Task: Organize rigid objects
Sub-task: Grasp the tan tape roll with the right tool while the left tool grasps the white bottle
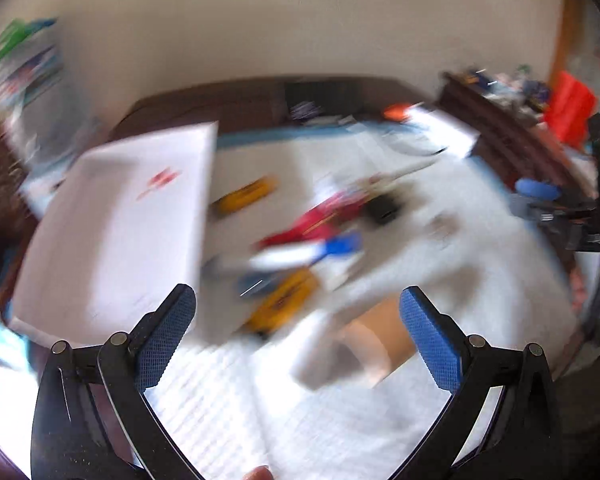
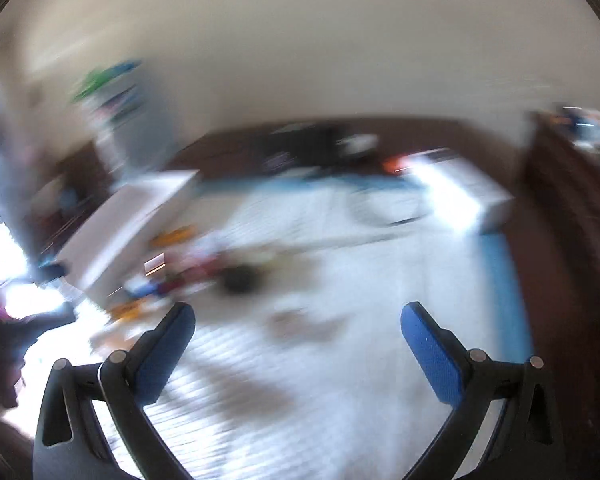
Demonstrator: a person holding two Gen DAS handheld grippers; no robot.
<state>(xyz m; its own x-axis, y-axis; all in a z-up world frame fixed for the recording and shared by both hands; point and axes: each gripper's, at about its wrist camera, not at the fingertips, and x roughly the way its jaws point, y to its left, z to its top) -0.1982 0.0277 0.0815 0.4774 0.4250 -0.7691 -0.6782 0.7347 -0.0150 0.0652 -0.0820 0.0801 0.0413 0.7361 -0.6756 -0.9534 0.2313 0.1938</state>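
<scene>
1. Your left gripper [image 1: 298, 300] is spread wide and empty, above the white cloth [image 1: 440, 280].
2. The white box [image 1: 116, 232] sits left; the blurred clutter pile [image 1: 300, 236] lies just beside it, mid-cloth.
3. Your right gripper [image 2: 296, 316] is likewise spread and empty.
4. Slow down; pick one item once it resolves.
</scene>
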